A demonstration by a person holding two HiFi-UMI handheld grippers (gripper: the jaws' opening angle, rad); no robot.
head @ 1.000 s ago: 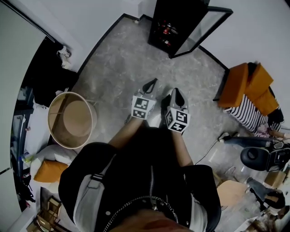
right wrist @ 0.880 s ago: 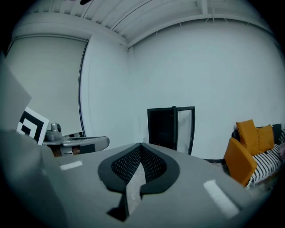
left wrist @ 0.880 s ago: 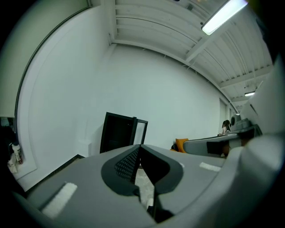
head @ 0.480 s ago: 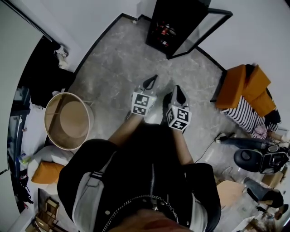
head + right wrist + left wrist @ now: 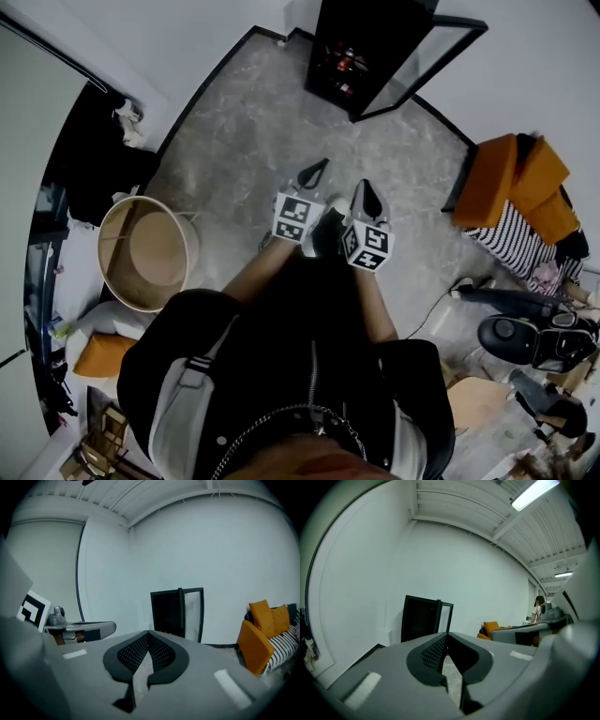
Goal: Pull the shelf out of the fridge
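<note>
A small black fridge (image 5: 361, 47) stands against the far wall with its glass door (image 5: 427, 61) swung open to the right; bottles show on a shelf inside (image 5: 339, 67). The fridge (image 5: 419, 618) shows far ahead in the left gripper view, and the fridge (image 5: 168, 613) also appears in the right gripper view. My left gripper (image 5: 319, 167) and right gripper (image 5: 367, 187) are held side by side in front of me, well short of the fridge. Both are shut with nothing between the jaws.
A round wooden tub (image 5: 148, 251) stands on the marble floor at the left. Orange cushions (image 5: 511, 178) and a striped cloth (image 5: 511, 242) lie at the right. A black vacuum-like device (image 5: 525, 339) and a cable are at the lower right. Dark clothes (image 5: 98, 159) hang at the left wall.
Both grippers have moved a little forward towards the fridge, still shut and side by side. The view has shifted slightly with the person's step.
</note>
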